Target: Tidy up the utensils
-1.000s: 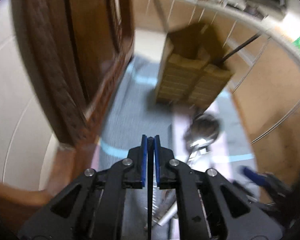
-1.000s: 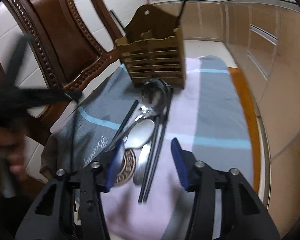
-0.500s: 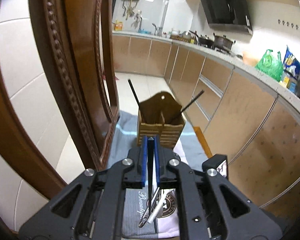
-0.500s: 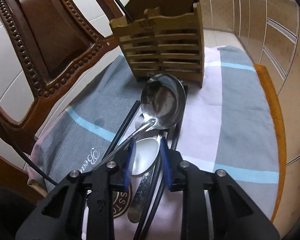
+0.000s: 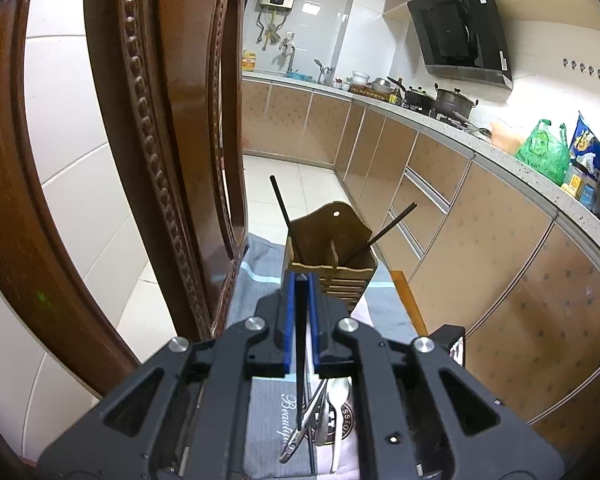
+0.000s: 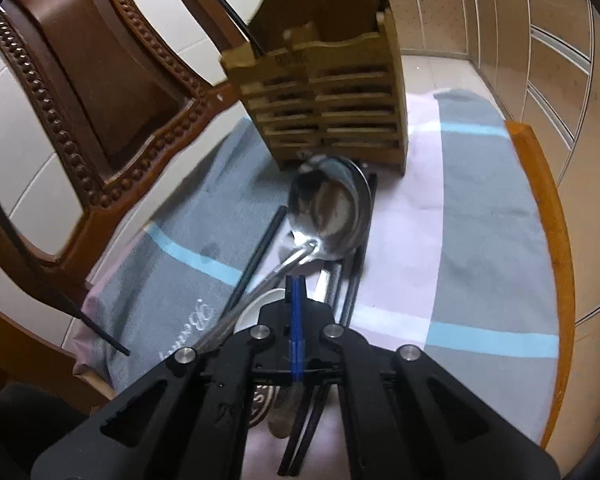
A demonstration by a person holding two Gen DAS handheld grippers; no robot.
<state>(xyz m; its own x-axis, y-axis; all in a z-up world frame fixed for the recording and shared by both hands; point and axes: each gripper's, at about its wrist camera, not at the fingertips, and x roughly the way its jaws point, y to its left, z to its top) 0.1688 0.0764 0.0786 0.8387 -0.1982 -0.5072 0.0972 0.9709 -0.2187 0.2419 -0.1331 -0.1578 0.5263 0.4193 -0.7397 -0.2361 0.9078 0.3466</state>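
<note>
Above the towel, the left gripper jaws clench a black chopstick; the right gripper jaws are pressed together beside the ladle, before the wooden holder.

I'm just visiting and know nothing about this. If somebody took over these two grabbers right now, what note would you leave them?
Left hand-held gripper: shut on a black chopstick, raised short of the wooden holder.
Right hand-held gripper: shut low over the utensil pile; whether it grips anything, I cannot tell.
Done: two chopsticks stand in the holder.
Left: the ladle, white spoon and loose chopsticks lie on the cloth; put them in the holder, probably the held chopstick first.
</note>
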